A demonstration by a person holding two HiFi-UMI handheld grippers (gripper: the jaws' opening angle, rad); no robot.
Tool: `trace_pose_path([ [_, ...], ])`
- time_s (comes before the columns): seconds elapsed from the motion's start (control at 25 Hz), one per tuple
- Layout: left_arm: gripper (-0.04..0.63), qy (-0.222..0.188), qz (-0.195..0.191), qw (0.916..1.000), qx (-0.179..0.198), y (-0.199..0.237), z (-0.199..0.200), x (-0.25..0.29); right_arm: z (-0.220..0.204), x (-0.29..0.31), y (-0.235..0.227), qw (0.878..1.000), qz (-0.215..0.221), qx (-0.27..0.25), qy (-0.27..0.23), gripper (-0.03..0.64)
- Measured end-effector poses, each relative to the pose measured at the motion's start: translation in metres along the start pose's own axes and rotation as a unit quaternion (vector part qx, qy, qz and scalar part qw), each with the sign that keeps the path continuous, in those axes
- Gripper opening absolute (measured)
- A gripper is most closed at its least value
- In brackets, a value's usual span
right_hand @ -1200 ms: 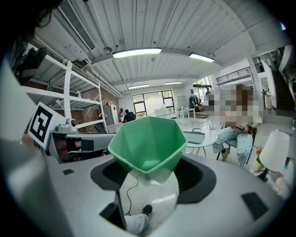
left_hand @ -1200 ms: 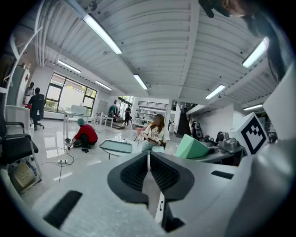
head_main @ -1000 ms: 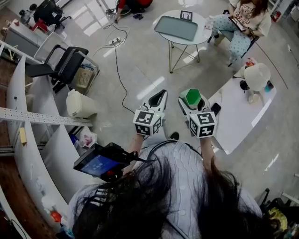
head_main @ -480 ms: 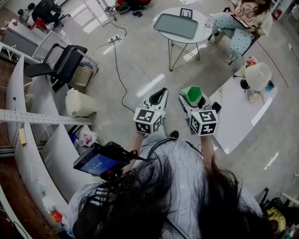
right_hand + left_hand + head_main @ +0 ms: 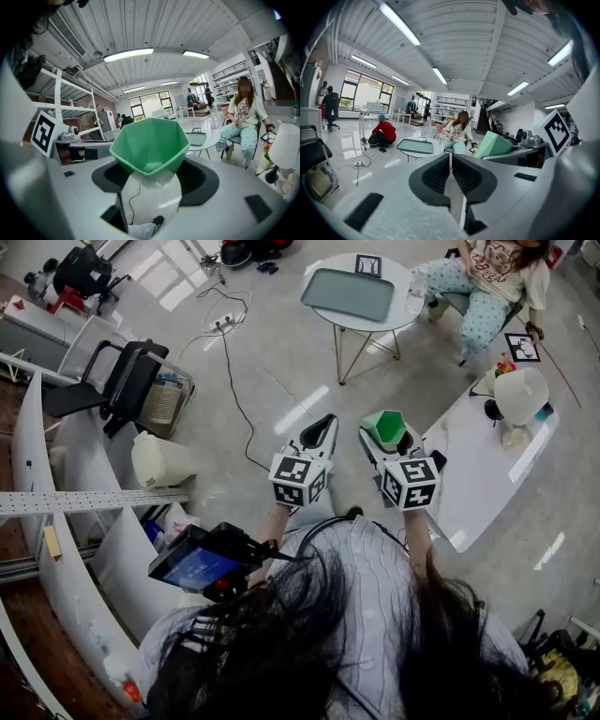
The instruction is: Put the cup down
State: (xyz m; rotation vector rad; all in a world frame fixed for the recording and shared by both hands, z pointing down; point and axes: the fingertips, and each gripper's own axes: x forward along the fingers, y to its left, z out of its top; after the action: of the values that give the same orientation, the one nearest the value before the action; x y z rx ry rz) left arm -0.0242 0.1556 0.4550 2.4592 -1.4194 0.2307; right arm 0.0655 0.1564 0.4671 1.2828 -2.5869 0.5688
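Observation:
A green faceted cup (image 5: pixel 149 143) sits between the jaws of my right gripper (image 5: pixel 150 180), which is shut on its lower part. In the head view the cup (image 5: pixel 384 428) and right gripper (image 5: pixel 391 442) hang in the air above the floor, just left of a white table (image 5: pixel 473 486). My left gripper (image 5: pixel 322 427) is level with it, a short way to the left. Its jaws are shut with nothing between them (image 5: pixel 451 159). The left gripper view shows the cup (image 5: pixel 495 145) at the right.
A round table (image 5: pixel 405 285) with a grey tray (image 5: pixel 349 294) stands further ahead, with a seated person (image 5: pixel 483 282) beside it. A white lamp (image 5: pixel 520 394) stands on the white table. An office chair (image 5: pixel 131 381), a white canister (image 5: pixel 159 460) and a floor cable (image 5: pixel 234 381) lie to the left.
Both grippers keep almost the same place and the cup stays held. The floor and furniture have slid slightly in the head view.

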Motion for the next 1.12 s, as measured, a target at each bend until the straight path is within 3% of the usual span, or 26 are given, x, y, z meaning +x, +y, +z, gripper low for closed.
trace_pose_path([
  [1.12,0.026,0.031,-0.089,0.9954,0.021,0.164,0.060,0.126,0.069,0.178,-0.031,0.996,-0.081,0.045,0.004,0.313],
])
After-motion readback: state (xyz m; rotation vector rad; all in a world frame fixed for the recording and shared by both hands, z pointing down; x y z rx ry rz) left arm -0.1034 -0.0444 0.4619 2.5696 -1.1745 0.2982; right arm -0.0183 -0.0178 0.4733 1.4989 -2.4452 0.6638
